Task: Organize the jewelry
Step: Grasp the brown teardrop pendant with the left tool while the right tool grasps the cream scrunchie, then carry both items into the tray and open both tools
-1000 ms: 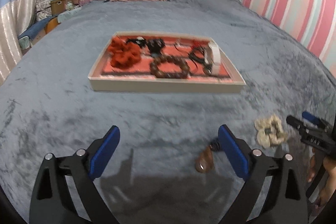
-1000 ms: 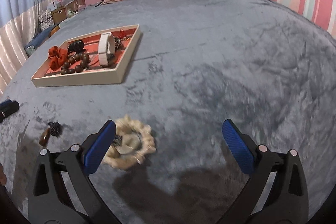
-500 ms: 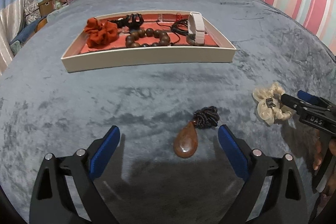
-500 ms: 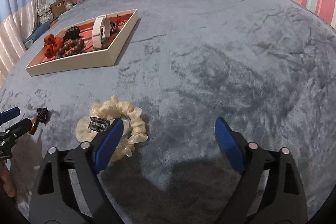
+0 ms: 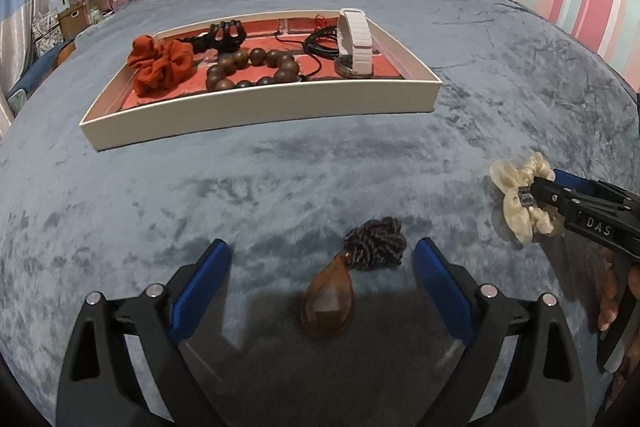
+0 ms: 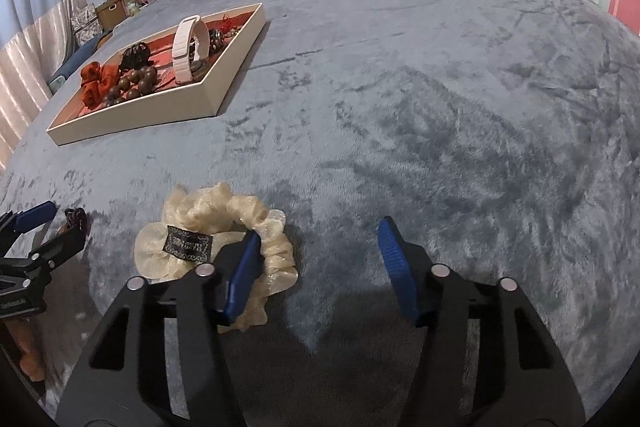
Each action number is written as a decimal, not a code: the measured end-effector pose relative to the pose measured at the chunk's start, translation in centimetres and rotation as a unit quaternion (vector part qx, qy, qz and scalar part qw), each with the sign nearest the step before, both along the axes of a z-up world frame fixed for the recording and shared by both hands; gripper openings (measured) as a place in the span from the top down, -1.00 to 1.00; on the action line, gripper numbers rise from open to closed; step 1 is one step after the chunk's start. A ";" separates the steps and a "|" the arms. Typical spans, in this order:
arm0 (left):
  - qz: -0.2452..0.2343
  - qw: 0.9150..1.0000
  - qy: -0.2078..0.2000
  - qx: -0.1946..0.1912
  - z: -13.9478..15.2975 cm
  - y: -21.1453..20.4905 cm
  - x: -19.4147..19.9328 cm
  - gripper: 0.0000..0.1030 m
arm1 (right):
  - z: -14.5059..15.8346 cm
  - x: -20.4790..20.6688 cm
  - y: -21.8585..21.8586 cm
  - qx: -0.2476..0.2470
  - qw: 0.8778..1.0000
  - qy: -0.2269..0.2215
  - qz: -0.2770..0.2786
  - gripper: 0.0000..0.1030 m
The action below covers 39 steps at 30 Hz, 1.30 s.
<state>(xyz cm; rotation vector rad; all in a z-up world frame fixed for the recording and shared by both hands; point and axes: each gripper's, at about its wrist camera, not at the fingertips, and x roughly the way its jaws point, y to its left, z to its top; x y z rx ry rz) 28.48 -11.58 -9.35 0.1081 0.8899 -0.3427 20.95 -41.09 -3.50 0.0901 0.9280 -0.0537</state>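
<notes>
My left gripper (image 5: pixel 322 269) stood open around the amber pendant (image 5: pixel 329 303) on the bed (image 5: pixel 280 187), while my right gripper (image 6: pixel 316 267) was closing over the cream scrunchie (image 6: pixel 208 227), not yet pinching it.

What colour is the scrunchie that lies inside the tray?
The scrunchie in the tray is rust orange-red; the left wrist view shows it best.

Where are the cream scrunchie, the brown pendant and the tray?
cream scrunchie (image 6: pixel 208 211), right wrist view, on its ruffled far edge.
brown pendant (image 5: pixel 329 301), left wrist view, on the teardrop stone.
tray (image 5: pixel 260 113), left wrist view, on its near wall.
</notes>
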 end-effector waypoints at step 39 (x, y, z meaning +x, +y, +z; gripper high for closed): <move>0.021 0.998 -0.013 -0.061 2.4 5.5 -0.2 0.52 | 2.5 -0.9 2.9 -0.010 0.998 -0.036 0.041 0.80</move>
